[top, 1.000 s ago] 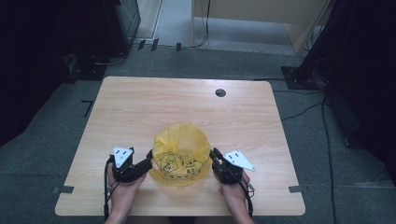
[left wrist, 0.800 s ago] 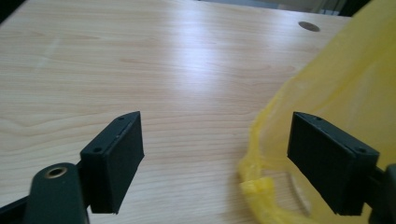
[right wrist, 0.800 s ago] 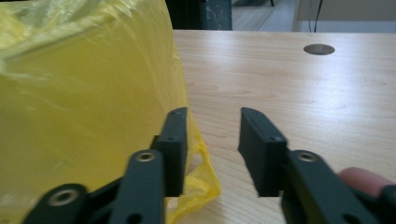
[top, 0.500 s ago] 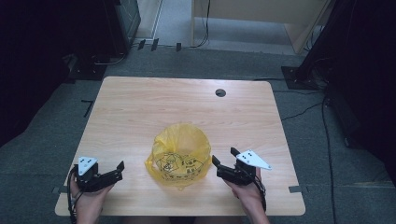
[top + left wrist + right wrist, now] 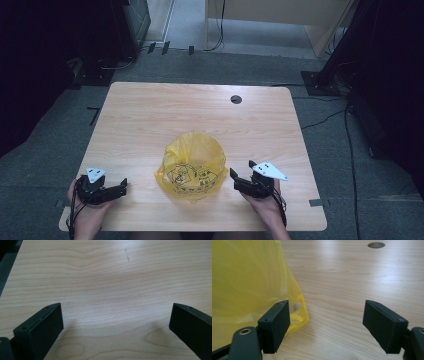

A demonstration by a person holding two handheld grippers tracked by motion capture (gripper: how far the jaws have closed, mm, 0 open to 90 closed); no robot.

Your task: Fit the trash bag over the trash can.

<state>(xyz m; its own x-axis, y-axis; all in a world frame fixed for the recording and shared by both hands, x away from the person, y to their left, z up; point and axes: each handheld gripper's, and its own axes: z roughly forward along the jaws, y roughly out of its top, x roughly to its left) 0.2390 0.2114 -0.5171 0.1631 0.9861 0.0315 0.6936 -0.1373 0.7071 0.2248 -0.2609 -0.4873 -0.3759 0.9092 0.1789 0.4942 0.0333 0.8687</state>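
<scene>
Your right tongs [image 5: 239, 181], apart and empty after just narrowing slightly, sit just beside the yellow bag [image 5: 192, 165] standing mid-worktop [image 5: 150, 120], while your left tongs [image 5: 116, 186], wide apart, rest well clear on its other side.

This looks like a lab or office workroom: a bare wooden desk [image 5: 200, 120] with a cable grommet hole [image 5: 236, 99] stands on grey carpet [image 5: 330, 105], with cables [image 5: 320, 120] and dark equipment stands [image 5: 320, 75] around the desk.
</scene>
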